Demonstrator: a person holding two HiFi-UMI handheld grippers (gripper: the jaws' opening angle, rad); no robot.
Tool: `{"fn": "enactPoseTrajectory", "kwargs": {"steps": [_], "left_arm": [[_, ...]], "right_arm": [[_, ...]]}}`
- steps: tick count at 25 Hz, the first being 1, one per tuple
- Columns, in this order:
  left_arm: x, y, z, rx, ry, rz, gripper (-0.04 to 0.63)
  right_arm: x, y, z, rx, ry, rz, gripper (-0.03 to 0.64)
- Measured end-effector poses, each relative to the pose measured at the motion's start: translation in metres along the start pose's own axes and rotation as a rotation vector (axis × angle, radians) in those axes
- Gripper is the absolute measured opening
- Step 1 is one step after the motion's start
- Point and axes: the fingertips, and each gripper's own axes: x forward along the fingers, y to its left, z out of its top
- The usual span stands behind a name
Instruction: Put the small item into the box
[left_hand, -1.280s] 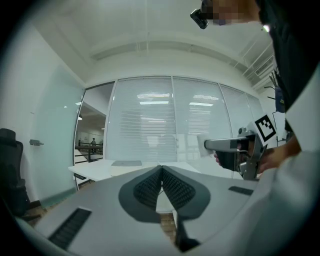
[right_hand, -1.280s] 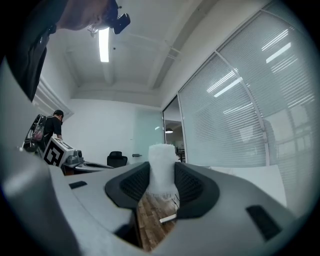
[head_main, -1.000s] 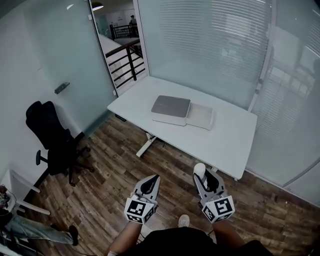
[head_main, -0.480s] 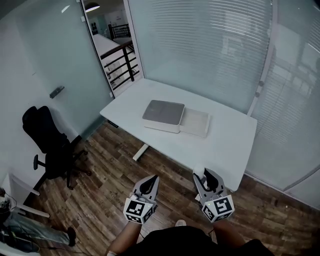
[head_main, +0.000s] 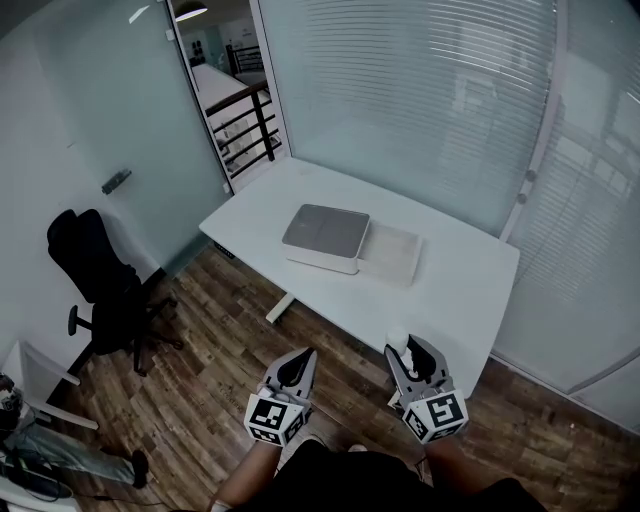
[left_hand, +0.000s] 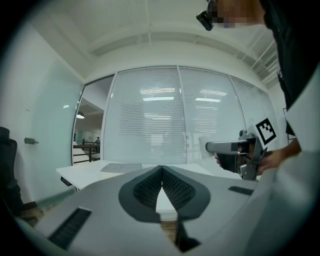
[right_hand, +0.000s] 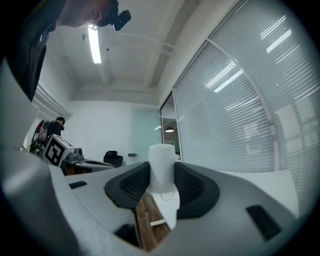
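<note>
My right fingers (right_hand: 192, 187) pinch the item (right_hand: 162, 165); left fingers (left_hand: 145, 189) are closed, empty. The box (head_main: 392, 272) is well off at 12 o'clock; a jolt could drop the item on the floor (head_main: 200, 400).

Item (right_hand: 162, 165): white.
Box (head_main: 396, 254): white. Lid (head_main: 324, 230): grey top, white sides.
Table (head_main: 450, 300): plain white.
Left gripper (head_main: 303, 356) and right gripper (head_main: 408, 350): grey bodies, black ribbed pads (left_hand: 176, 190), cubes (head_main: 275, 420) with black-and-white square markers.
Floor (head_main: 200, 390): brown wood-grain planks.
Chair (head_main: 100, 285): black.
Blinds (head_main: 420, 90): white horizontal slats.
Railing (head_main: 245, 120): black.
Glass door (head_main: 130, 120): pale green tint.
Person's top (head_main: 380, 485): black.
</note>
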Motion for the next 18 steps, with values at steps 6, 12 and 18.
{"fn": "enactPoseTrajectory", "kwargs": {"steps": [6,12,18], "left_arm": [[0.020,0.010,-0.001,-0.005,0.001,0.001,0.011],[0.044,0.033,0.001,-0.026,-0.010,0.001,0.011],[0.078,0.052,0.011,-0.015,-0.015,-0.035,0.011]], "right_arm": [[0.020,-0.016,-0.010,0.003,0.020,-0.007,0.161],[0.046,-0.023,-0.005,-0.030,0.025,0.004,0.161],[0.077,-0.039,0.000,-0.043,0.029,-0.015,0.161]]}}
